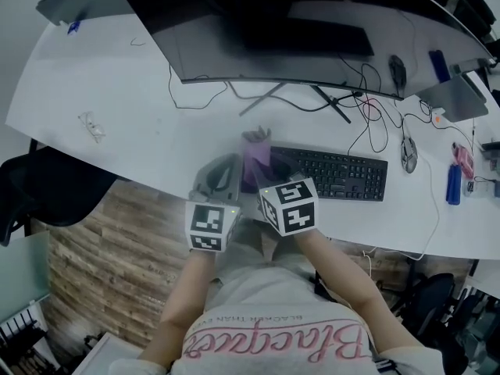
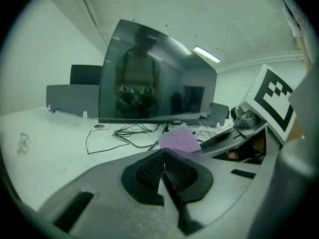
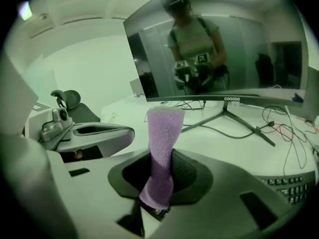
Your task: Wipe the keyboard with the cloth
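Right tool (image 3: 158,180) clamps an upright purple cloth (image 3: 163,133); left tool (image 2: 164,172), jaws together and empty, sits beside it near the keyboard (image 1: 336,174).

White curved desk (image 1: 117,123), wood-plank floor (image 1: 101,264), black chair (image 1: 47,186), ceiling strip light (image 2: 207,55).
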Demonstrator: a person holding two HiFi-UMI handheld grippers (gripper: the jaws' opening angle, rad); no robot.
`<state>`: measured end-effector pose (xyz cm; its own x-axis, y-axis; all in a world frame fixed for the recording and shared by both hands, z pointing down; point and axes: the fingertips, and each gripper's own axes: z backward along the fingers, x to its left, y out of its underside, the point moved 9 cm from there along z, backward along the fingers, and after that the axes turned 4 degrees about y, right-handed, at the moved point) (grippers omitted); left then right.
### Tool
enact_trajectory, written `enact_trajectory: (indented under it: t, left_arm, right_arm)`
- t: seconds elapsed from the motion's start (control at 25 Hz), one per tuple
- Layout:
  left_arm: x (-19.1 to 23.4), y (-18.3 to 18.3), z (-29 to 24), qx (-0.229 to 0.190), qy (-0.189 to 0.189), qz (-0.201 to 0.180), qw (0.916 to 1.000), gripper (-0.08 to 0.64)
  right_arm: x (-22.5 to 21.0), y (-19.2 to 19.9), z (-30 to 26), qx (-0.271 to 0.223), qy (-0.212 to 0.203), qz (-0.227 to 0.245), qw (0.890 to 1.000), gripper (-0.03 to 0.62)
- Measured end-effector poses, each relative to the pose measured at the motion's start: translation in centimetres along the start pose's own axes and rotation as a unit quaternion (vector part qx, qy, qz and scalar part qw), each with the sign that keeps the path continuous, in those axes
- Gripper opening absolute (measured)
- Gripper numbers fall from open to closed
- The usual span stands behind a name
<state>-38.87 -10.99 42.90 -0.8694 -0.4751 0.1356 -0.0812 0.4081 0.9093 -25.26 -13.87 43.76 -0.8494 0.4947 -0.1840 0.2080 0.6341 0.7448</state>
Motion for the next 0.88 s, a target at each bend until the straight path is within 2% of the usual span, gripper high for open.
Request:
enact_trajectory:
  t: [0.24, 0.48, 0.88]
  left_arm:
    - [1.2, 0.3, -0.8, 0.009, 0.012, 0.008, 0.9999, 0.005]
    - [2.5, 0.8, -2.0, 0.022, 0.021, 0.011, 0.9995, 0.005]
    - [3.3, 1.1, -2.9, 0.034, 0.021, 0.009, 0.9992, 0.005]
  right_arm:
    - [-0.1, 0.1, -2.1, 0.037, 0.01, -0.011, 0.999, 0.083]
    - [-0.3, -0.1, -3.5, 0.051, 0.015, -0.023, 0.998, 0.083]
    - [-0.7, 0.0, -4.5, 0.068, 0.028, -0.011, 0.997, 0.083]
